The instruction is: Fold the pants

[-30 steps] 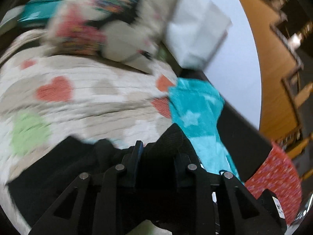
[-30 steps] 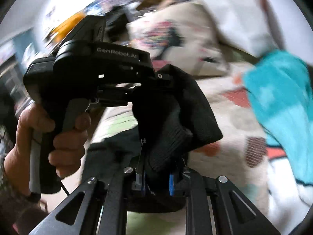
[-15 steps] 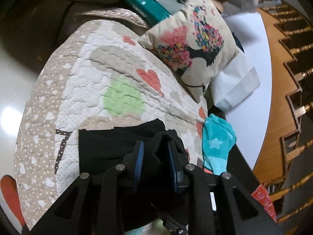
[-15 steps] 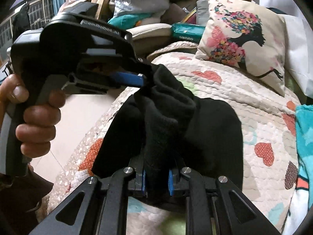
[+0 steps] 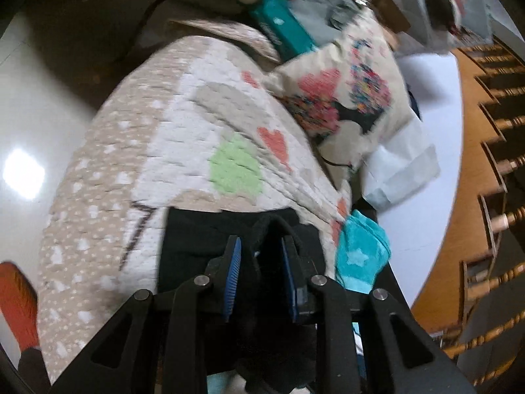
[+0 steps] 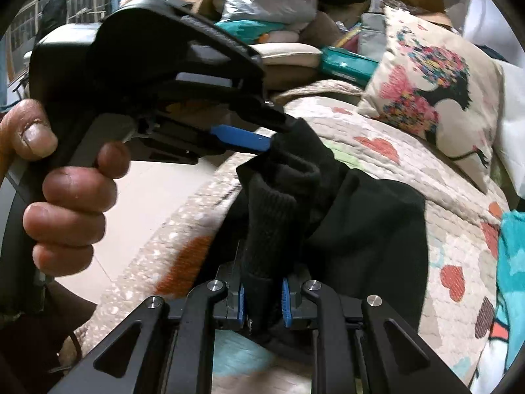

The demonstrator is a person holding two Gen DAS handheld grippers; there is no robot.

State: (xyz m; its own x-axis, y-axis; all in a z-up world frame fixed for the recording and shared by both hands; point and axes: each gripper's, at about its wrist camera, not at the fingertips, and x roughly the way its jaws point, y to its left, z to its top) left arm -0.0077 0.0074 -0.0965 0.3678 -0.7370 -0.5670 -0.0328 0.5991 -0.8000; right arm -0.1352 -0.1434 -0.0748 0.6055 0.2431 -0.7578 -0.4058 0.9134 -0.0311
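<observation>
Left gripper (image 5: 261,259): its blue-padded jaws stand wider apart than half a second ago, with a ridge of the black knit pants (image 5: 203,233) loose between them; my reading is a release under way.
Pants position: folded on the heart-patterned quilted bedspread (image 5: 183,124), body flat, near edge lifted.
Right gripper (image 6: 262,298): jaws clamped on the ribbed cuff, unchanged.
Meaning: the fold looks laid; the right side probably lets go next.
Far right: teal star-print cloth (image 5: 361,256) just beside the pants, floral cushion (image 6: 433,95) behind.
</observation>
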